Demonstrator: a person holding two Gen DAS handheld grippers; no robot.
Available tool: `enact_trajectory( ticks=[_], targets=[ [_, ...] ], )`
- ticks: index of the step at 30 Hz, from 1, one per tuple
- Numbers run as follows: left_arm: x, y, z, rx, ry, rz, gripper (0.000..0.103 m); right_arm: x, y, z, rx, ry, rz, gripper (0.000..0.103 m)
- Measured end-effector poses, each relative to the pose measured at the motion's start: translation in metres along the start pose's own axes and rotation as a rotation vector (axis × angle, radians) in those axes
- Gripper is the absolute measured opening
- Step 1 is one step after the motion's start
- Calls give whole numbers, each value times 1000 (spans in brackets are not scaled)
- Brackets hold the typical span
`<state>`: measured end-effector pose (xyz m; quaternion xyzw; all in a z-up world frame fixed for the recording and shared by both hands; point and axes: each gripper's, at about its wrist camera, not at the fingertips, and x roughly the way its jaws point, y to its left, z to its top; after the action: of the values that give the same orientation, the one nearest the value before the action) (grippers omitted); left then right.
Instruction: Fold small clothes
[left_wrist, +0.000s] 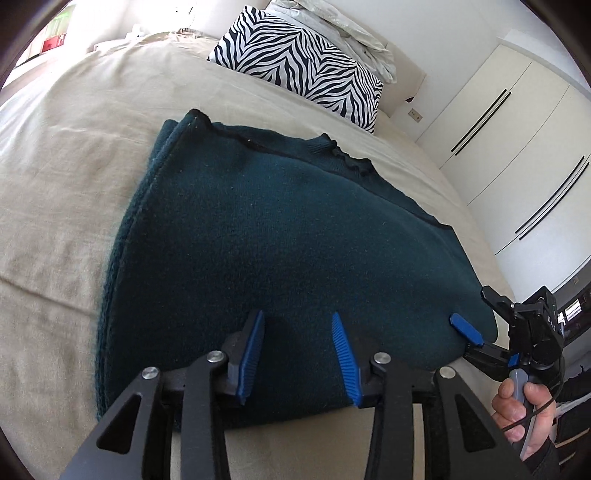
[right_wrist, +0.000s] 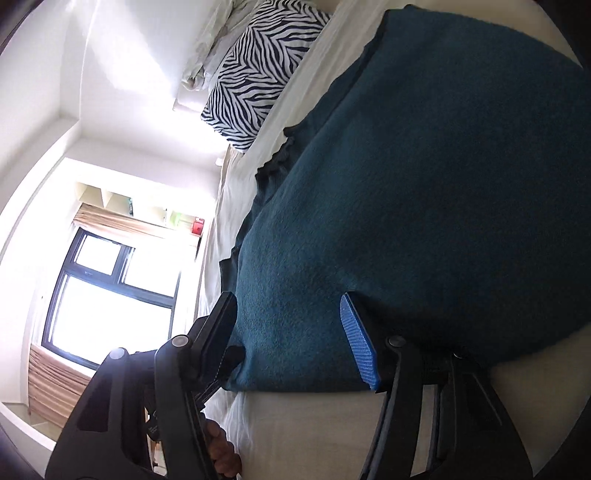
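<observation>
A dark teal knit sweater (left_wrist: 288, 236) lies folded flat on the beige bedspread (left_wrist: 62, 155), neckline toward the far side. My left gripper (left_wrist: 298, 321) is open, its blue pads resting over the sweater's near edge with nothing between them. My right gripper (left_wrist: 476, 332) is at the sweater's near right corner, one blue pad lying on the cloth. In the right wrist view the sweater (right_wrist: 424, 192) fills the frame, and the right gripper (right_wrist: 288, 310) stands wide open astride its near edge, one finger on top and one off the side.
A zebra-print pillow (left_wrist: 306, 62) and a crumpled white duvet (left_wrist: 347, 26) lie at the head of the bed. White wardrobe doors (left_wrist: 517, 140) stand to the right. A bright window (right_wrist: 107, 295) shows in the right wrist view.
</observation>
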<state>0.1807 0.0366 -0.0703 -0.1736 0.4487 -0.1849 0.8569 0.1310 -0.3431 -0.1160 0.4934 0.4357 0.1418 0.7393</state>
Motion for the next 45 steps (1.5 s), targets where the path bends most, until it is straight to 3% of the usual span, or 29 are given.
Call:
enact_trajectory(
  ticks=[2,7,11,13,15,17,22,27,31,37,41,45],
  targets=[
    [-7,9,-2,-12,-6,2,36,-27,-20,11,59,-63,19,56],
    [-29,39,-11,-81,-28,6,36,-89,-44,22,93,-228,-51,56],
    [-55,60,-16,-131,-62,23,36,-124,-47,24,114,-296,-109,58],
    [-68,66,-18,-158,-83,32,37,-130,-37,20,104,-305,-98,60],
    [-80,66,-17,-161,-113,55,56,-127,-20,11,71,-269,-55,60],
    [-87,66,-14,-165,-143,60,63,-102,8,-10,30,-184,-5,60],
    [-78,87,-9,-254,-103,10,66,8,67,-52,-62,80,72,60],
    [-61,105,-3,-322,-26,-73,66,77,72,-82,-85,249,1,60],
    [-53,107,8,-340,13,-136,66,66,58,-68,-43,204,-13,58],
    [-29,105,21,-381,96,-206,72,33,72,-36,-62,121,26,60],
    [-18,115,28,-472,129,-268,73,37,83,-23,-59,134,58,60],
    [-15,117,32,-500,155,-308,73,64,101,-24,-81,187,73,60]
  ],
)
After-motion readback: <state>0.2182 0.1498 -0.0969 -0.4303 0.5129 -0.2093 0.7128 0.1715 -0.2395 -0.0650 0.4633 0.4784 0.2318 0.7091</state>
